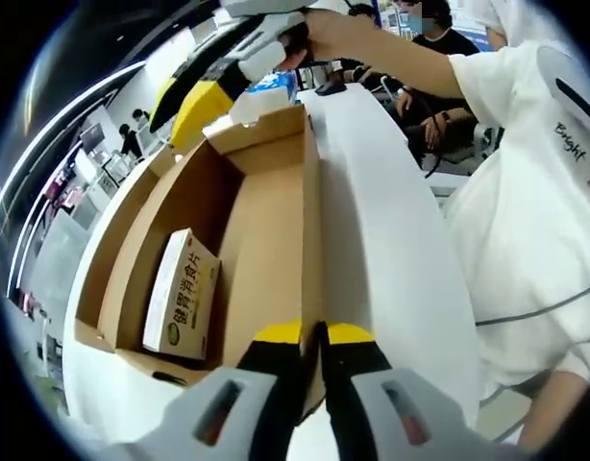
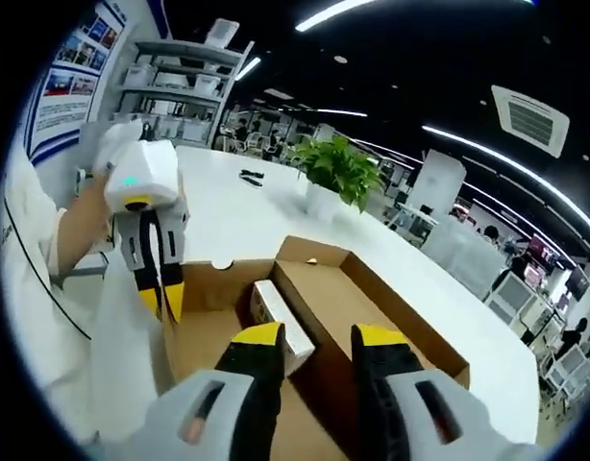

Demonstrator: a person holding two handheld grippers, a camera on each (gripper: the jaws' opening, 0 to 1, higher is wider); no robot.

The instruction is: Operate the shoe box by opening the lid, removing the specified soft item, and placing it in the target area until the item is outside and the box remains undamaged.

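— Shoe box [image 1: 266, 206] sits open on the white desk [image 1: 391, 240], yes? Where's the item?

— Inside it. In the left gripper view a small white packet [image 1: 183, 293] with green print lies on the box floor against one side wall. The right gripper view shows the same packet [image 2: 276, 322] from the other end, just past the right claw [image 2: 322, 336].

— And the claws?

— The left claw [image 1: 314, 333] has its yellow tips pinched together on the edge of the box's side wall. In the right gripper view that same left claw [image 2: 163, 293] shows from the front, clamped on the wall's rim. The right claw stands parted over the box, holding nothing.

— Anything one view adds?

— The right gripper view takes in a potted plant [image 2: 338, 173] further along the desk and shelves [image 2: 184, 77] behind. The left gripper view shows the person's white shirt [image 1: 535, 221] and seated people beyond.
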